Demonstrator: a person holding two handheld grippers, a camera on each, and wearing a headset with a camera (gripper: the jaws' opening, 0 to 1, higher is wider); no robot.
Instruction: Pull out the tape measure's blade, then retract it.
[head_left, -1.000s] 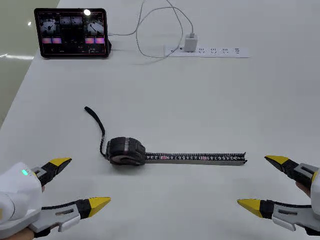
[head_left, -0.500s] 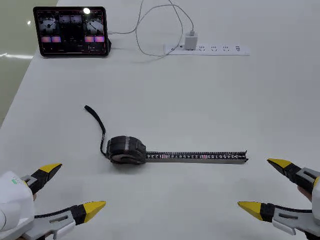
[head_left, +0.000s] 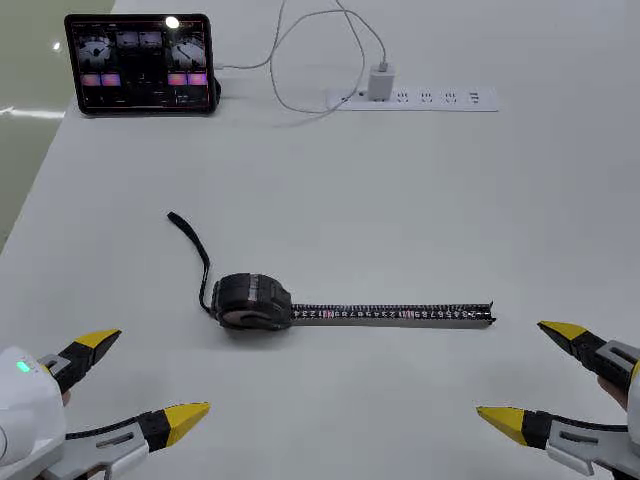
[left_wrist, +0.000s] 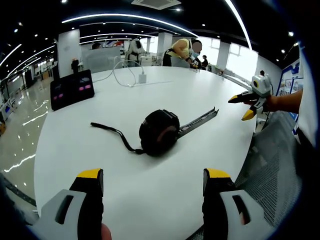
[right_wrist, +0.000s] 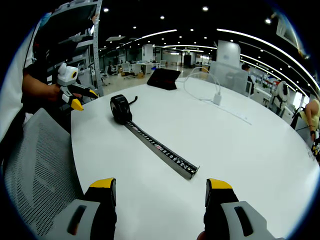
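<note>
A black tape measure (head_left: 250, 301) lies on the white table (head_left: 400, 200), its case also in the left gripper view (left_wrist: 159, 132) and the right gripper view (right_wrist: 120, 108). Its blade (head_left: 392, 314) stretches out flat to the right, ending near the right gripper; the blade (right_wrist: 161, 149) runs toward that camera. A black wrist strap (head_left: 193, 250) trails off to the upper left. My left gripper (head_left: 138, 385) hovers open near the table's front left, apart from the case. My right gripper (head_left: 542, 375) hangs open at the front right, just short of the blade's tip.
A tablet (head_left: 140, 64) stands at the back left. A white power strip (head_left: 412, 100) with a charger and looping cable (head_left: 310, 60) lies at the back centre. The table's front edge is close behind both grippers. People work far off in the left gripper view.
My left gripper has drawn back toward the front left edge, away from the case. My right gripper has dropped slightly lower. The tape measure and blade lie as before.
</note>
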